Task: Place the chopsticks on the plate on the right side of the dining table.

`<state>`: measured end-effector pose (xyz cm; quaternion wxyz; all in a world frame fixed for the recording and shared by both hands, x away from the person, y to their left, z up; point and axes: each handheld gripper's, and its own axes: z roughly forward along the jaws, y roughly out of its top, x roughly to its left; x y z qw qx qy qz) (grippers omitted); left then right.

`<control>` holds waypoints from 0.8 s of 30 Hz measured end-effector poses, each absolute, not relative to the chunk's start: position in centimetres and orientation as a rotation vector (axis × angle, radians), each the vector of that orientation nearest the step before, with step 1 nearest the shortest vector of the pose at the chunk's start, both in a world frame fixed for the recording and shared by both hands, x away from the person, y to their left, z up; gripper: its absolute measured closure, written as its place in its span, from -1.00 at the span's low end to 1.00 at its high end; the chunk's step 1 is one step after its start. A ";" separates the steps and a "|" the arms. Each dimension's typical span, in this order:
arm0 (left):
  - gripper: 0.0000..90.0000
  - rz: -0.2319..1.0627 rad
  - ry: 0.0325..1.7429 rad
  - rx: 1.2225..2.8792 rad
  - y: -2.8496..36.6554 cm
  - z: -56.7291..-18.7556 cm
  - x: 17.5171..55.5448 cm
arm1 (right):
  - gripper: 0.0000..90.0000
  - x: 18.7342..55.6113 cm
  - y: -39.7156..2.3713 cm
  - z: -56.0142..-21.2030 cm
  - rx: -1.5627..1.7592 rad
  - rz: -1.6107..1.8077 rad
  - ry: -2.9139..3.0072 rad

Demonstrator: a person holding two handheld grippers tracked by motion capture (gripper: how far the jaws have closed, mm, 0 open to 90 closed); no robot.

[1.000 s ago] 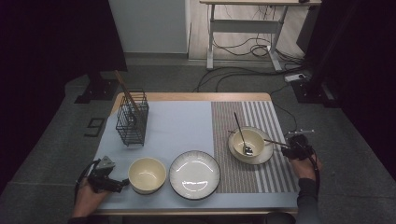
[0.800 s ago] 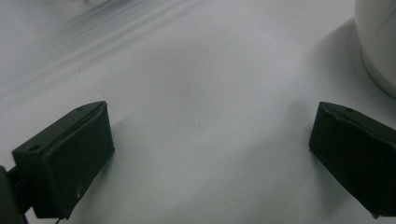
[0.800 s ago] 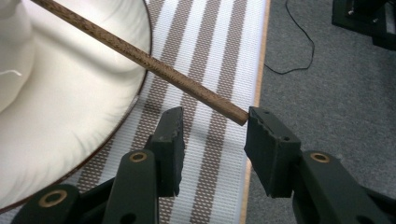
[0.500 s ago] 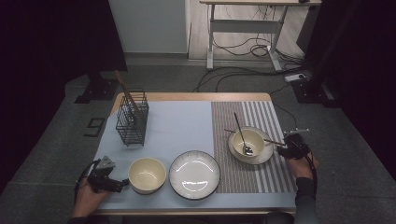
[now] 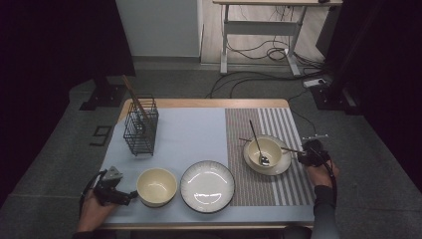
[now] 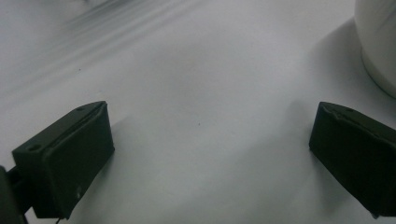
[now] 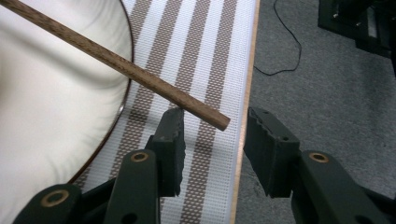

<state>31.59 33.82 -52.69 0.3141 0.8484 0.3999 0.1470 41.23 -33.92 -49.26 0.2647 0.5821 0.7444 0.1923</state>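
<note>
Wooden chopstick (image 7: 116, 59) lies across the rim of the bowl on its saucer (image 5: 268, 169), on the striped placemat (image 5: 259, 191) at the right of the table (image 5: 204, 103). In the right gripper view its free end projects past the saucer edge and ends in the gap between the two jaws of the right gripper (image 7: 214, 140), close to the left-hand jaw as that view shows it. The jaws stand partly open and have just been closing further. The stick end sits between them, but the pads do not press on it; whether it brushes the near pad cannot be told.

Long axis: in the high view the chopstick (image 5: 291, 149) runs roughly level across the bowl, from its far rim out toward the right gripper (image 5: 304, 158). It therefore points almost straight at the claw, crossing the jaw line at a slant. A spoon (image 5: 260, 149) rests in the same bowl, well apart from the stick end.

Judgement: the right hand is the nearer one and the stick end is already in reach, so the coming move calls only for closing squarely on that end without pushing it back along its axis.

The left gripper (image 6: 210, 154) rests at the near left by the empty bowl (image 5: 157, 185), jaws wide apart, holding nothing.
</note>
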 end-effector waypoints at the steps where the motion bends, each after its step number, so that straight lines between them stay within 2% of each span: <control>1: -1.00 0.388 1.054 2.236 33.8 -52.7 31.6 | 0.28 41.3 -34.0 -49.3 1.575 0.516 2.011; 12: -1.00 0.387 1.054 2.236 33.8 -52.7 31.6 | 0.28 42.1 -34.4 -49.3 1.581 0.511 1.996; 17: -1.00 0.387 1.054 2.236 33.8 -52.7 31.6 | 0.38 42.2 -33.9 -49.2 1.564 0.558 2.027; 24: -1.00 0.387 1.054 2.237 33.8 -52.7 31.6 | 0.38 42.3 -32.7 -49.0 1.504 0.562 2.061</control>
